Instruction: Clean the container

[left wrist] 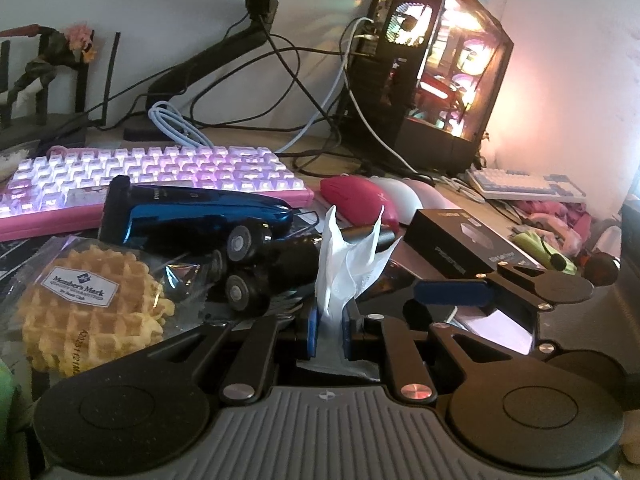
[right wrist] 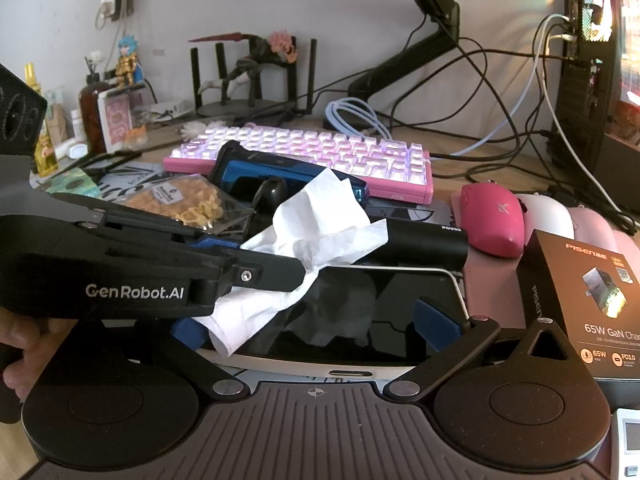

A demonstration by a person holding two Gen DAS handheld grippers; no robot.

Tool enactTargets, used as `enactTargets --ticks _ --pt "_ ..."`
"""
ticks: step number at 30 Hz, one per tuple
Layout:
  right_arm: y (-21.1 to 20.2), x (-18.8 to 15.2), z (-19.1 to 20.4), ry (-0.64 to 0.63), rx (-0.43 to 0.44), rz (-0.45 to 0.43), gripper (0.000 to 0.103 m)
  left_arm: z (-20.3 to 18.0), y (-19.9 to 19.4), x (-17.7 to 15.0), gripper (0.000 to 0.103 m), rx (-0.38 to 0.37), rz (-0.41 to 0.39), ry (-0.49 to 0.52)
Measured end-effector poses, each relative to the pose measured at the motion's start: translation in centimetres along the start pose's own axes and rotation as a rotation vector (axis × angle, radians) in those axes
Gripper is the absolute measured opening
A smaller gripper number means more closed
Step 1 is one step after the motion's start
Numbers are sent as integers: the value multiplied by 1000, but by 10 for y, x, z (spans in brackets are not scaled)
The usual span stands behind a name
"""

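Right wrist view: phone-like slab (right wrist: 352, 320) getting wiped, looks like the "container" here

It lies flat on the cluttered desk (right wrist: 500, 168), between the wide-open right claw (right wrist: 312, 326), whose blue pads sit at its side edges; can't tell if they touch. Left claw (left wrist: 328, 330) is clamped tight on a white tissue (right wrist: 320, 224) just over the glass. My worry: the floppy tissue slips out, or the slab skids into the black shaver (right wrist: 420, 240) if the wipe drags.

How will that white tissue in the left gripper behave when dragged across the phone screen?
Likely floppy: the tissue crumples and droops past the left gripper. Probably very light, so it needs pressing down. The phone screen looks glossy, so the tissue may skid; the right gripper straddles the phone.
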State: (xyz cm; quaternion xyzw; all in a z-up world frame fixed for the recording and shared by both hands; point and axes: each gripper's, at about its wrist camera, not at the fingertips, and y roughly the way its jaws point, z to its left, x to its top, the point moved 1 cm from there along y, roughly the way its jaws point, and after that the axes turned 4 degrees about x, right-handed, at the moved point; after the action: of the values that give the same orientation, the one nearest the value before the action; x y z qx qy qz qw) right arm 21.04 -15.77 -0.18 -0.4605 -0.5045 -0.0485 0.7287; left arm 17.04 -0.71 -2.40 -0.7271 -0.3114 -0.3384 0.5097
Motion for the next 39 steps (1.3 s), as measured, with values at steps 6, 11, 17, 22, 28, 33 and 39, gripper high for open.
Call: enactTargets --ticks 6,11,17,22,28,33,39 --pt "0 0 0 0 0 0 103 1 0 -1 16 -5 0 10" --pt "0 0 0 0 0 0 103 -4 -1 -3 16 -14 3 30" --pt "0 0 0 0 0 0 103 -4 0 -2 15 -21 5 24" --pt "0 0 0 0 0 0 103 -2 0 -1 15 -13 2 10" --pt "0 0 0 0 0 0 103 -2 0 -1 15 -7 0 8" --pt "0 0 0 0 0 0 103 -3 0 -1 15 -12 2 12" --pt "0 0 0 0 0 0 103 -3 0 -1 15 -13 2 12"
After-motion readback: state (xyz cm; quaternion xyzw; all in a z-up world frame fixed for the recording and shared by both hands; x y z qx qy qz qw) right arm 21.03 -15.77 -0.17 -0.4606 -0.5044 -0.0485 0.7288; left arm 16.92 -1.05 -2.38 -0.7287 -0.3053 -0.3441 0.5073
